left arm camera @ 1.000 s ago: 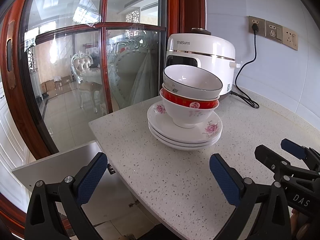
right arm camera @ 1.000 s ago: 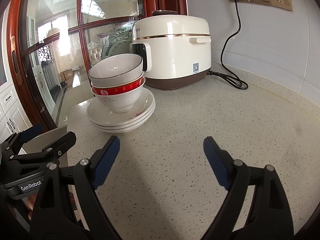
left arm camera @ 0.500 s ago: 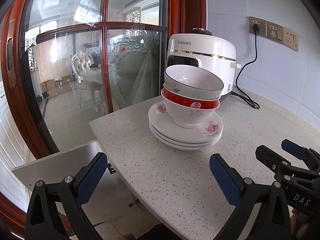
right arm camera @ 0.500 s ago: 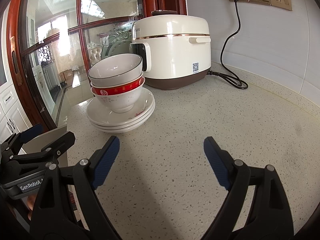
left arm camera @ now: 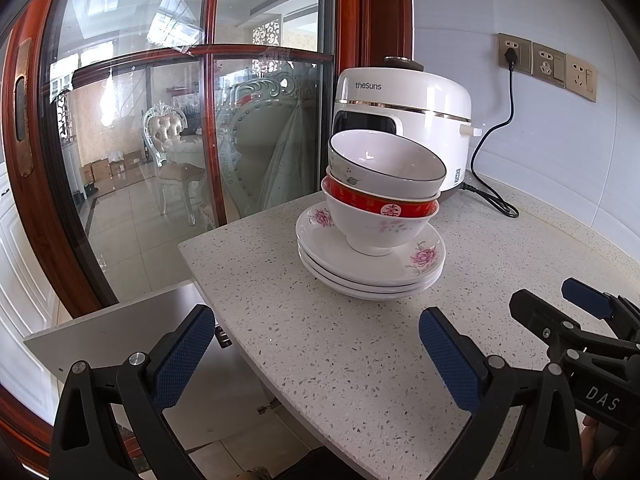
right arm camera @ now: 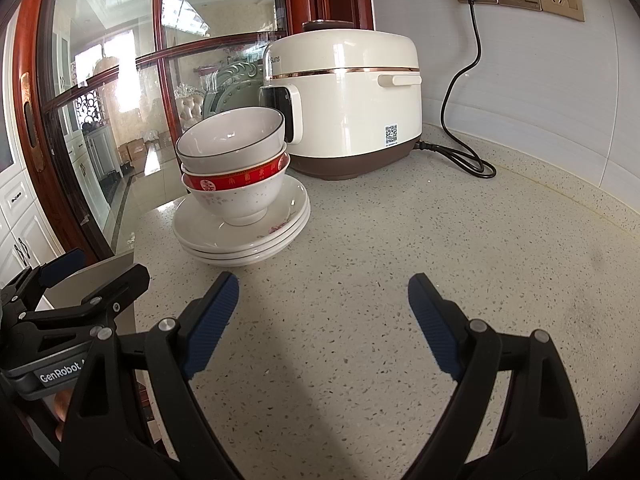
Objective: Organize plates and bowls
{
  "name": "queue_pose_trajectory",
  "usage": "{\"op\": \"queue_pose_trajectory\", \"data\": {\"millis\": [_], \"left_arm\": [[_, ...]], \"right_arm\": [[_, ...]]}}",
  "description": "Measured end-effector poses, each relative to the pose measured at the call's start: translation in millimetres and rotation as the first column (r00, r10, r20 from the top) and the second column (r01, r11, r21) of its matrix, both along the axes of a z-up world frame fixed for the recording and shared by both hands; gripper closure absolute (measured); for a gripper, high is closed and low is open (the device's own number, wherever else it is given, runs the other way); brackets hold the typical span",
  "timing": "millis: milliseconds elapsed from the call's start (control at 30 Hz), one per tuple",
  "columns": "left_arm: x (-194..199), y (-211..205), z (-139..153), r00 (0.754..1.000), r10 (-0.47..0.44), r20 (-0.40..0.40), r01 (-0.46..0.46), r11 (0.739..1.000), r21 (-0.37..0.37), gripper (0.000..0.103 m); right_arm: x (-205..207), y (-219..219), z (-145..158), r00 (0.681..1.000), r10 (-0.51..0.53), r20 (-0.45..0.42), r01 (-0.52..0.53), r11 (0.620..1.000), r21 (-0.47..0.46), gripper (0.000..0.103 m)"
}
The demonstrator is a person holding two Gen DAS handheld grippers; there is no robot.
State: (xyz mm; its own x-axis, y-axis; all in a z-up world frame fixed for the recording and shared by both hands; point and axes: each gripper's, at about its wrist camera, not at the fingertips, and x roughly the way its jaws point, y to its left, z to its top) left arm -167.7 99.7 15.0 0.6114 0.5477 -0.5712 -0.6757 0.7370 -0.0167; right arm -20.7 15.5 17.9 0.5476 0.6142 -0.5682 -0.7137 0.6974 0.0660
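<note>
**Now: stack built, both sets of fingers free**

Plainly, the dishes sit in 1 pile near the worktop's (right arm camera: 400, 280) left corner, just in front of the rice cooker (right arm camera: 344, 104). I count 3 plates (left arm camera: 370, 276) nested at the bottom. On them stands the red-banded bowl (left arm camera: 380, 216), and the white bowl (left arm camera: 386, 164) sits inside it, tilted a little rather than level.

My left gripper (left arm camera: 312, 348) has its fingers spread wide and holds nothing; it hovers over the worktop's near edge, short of the pile. My right gripper (right arm camera: 322, 316) is just as wide open and just as empty, low over bare worktop with the pile ahead and to its left. In each view the other gripper shows at the side, so the 2 are close together, well clear of the dishes.

I judge the stacking step to be done or nearly so, since I see no loose plate or bowl anywhere else on the worktop. What remains, if anything, is squaring up that tilted top bowl or shifting the whole pile. Either calls for care: the pile stands near the worktop edge, glazed rims are slippery, and a nudge to the top bowl could rock the one beneath. For a move of the pile I would take the bottom plates from both sides.
</note>
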Motion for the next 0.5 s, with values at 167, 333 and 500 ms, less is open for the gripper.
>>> {"op": "queue_pose_trajectory", "data": {"millis": [167,333,500], "left_arm": [[0.0,-0.1,0.0,1.0,0.0,0.0,0.0,1.0,0.0,0.0],[0.0,-1.2,0.0,1.0,-0.001,0.002,0.001,1.0,0.003,0.0],[-5.0,-4.5,0.9,1.0,0.001,0.026,-0.002,1.0,0.02,0.0]], "right_arm": [[0.1,0.0,0.0,1.0,0.0,0.0,0.0,1.0,0.0,0.015],[0.4,0.0,-0.1,1.0,0.0,-0.001,0.0,1.0,0.0,0.014],[1.4,-1.6,-0.5,1.0,-0.004,-0.009,0.004,1.0,0.005,0.014]]}}
